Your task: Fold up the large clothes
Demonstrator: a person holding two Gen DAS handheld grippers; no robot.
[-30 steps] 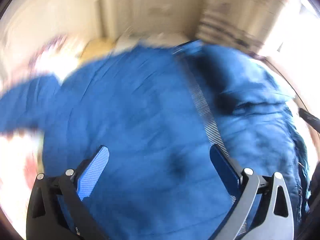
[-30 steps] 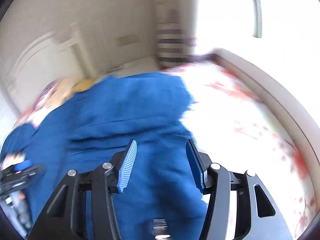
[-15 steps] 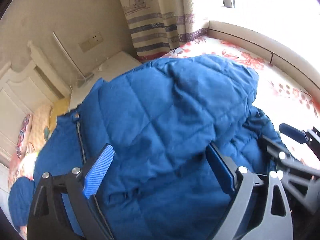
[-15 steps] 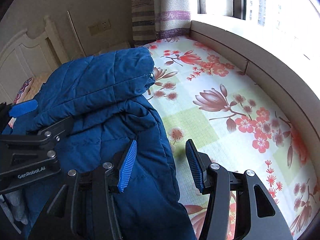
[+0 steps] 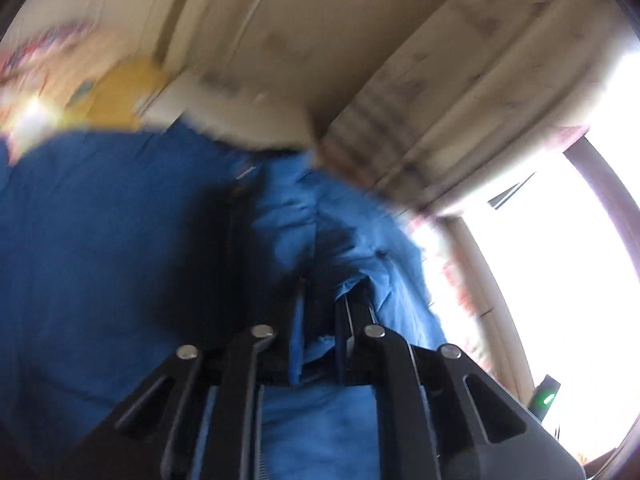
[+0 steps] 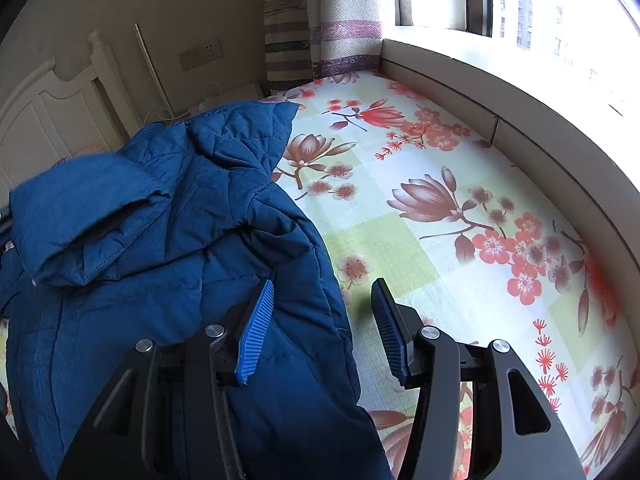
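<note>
Fabric of the blue quilted jacket [image 5: 120, 240] is being pinched in the left wrist view: the left gripper [image 5: 320, 312] is closing, its jaws drawn nearly together with a fold of the blue cloth caught between the pads. That picture is being smeared by motion, so which part of the jacket is being taken cannot be told; a striped curtain [image 5: 440, 120] and a bright window are being shown beyond.

In the right wrist view, the jacket is lying bunched on the floral bedsheet [image 6: 460, 200], with a cuffed sleeve [image 6: 88, 220] doubled over its upper part. The right gripper [image 6: 324, 320] is being held half open and is grasping nothing; its jaws are straddling the jacket's right edge, the left pad over the cloth and the right pad over bare sheet.

Judged from this, the grasping step before a fold is being carried out. The next move is calling for the right jaws to be closed on that edge, so that both sides are being lifted together and the padded bulk is being kept from sliding.
</note>
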